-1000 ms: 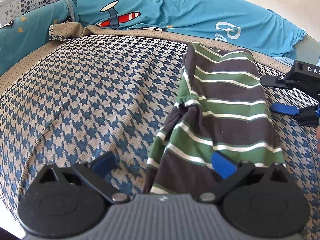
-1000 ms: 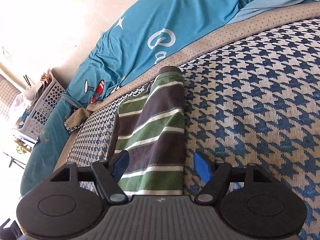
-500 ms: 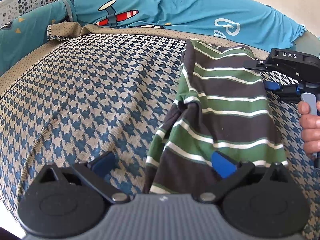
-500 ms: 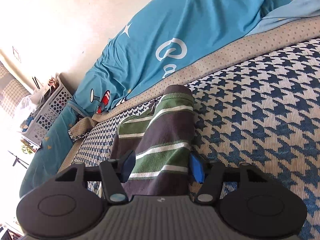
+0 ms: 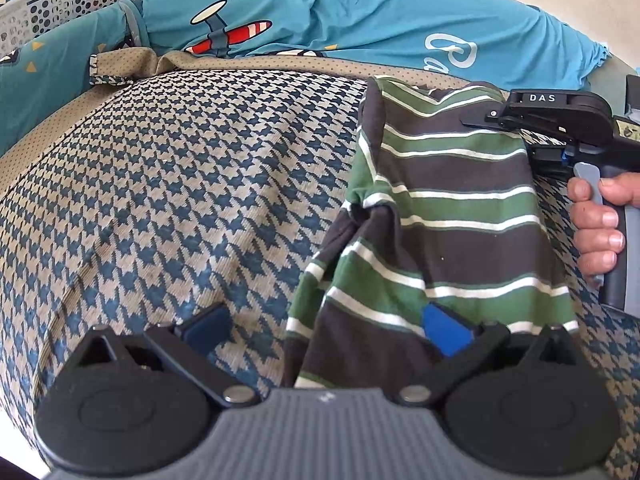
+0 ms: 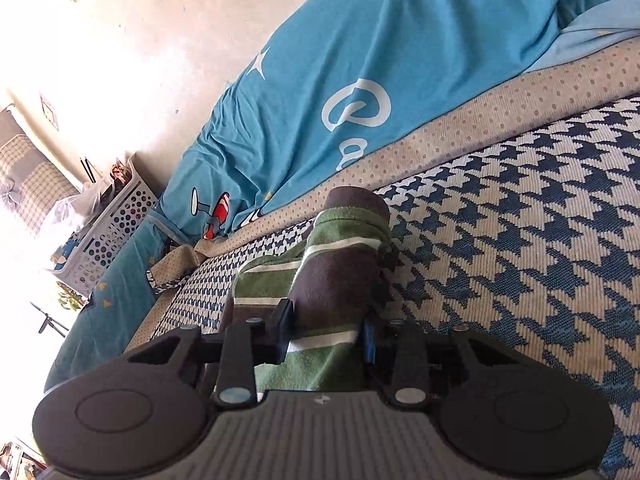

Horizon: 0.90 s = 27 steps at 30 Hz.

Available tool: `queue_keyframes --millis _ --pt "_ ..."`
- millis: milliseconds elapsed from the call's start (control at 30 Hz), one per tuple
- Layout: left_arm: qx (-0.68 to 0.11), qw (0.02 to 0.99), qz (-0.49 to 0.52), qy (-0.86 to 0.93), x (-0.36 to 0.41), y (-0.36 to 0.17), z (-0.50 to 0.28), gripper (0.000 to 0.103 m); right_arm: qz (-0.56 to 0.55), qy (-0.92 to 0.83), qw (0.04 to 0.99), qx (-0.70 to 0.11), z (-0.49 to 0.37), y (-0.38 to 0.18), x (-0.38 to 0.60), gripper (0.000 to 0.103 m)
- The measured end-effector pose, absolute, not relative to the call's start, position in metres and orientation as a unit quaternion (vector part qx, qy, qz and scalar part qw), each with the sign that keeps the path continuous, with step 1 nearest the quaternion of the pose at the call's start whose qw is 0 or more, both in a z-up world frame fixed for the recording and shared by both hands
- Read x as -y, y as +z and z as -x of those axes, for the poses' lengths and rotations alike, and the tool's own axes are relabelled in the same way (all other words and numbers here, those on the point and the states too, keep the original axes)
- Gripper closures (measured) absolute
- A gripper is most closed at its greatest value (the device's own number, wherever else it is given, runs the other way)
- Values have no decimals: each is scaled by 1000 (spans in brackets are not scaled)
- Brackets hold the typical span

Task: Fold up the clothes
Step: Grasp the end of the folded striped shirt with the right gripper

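While the shirt (image 5: 448, 216) lies folded lengthwise on the houndstooth cover (image 5: 192, 184), toward its right side, we have a gripper at each end of it. Our left gripper (image 5: 324, 330) sits over the near hem with its fingers spread wide, one pad (image 5: 444, 334) above the striped cloth and the other above bare cover, gripping nothing. Our right gripper (image 6: 326, 334) has come in from the right at the far end, and its jaws are closing with a bunched ridge of shirt between the pads; the cloth already fills the gap and bulges up past them. A hand (image 5: 598, 228) grips that tool's handle. Beyond the cover lies a teal quilt (image 5: 360, 12), with a white basket (image 5: 56, 4) far left.
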<state>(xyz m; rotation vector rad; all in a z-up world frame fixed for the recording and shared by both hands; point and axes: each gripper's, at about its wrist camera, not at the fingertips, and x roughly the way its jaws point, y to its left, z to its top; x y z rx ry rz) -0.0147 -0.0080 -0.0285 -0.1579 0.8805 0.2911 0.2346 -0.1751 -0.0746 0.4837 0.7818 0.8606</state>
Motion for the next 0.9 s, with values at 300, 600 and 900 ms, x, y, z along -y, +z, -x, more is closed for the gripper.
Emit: queue_keyframes --millis 300,600,900 --pt "-426 890 85 137 7 -25 14 0 -232 366 821 -371 -228 -74 167 92" --pt "-412 901 74 114 16 -13 17 0 -210 282 873 -337 -213 -45 194 93" --pt "-408 906 58 94 33 -9 15 0 -185 170 917 -309 -195 -23 264 93"
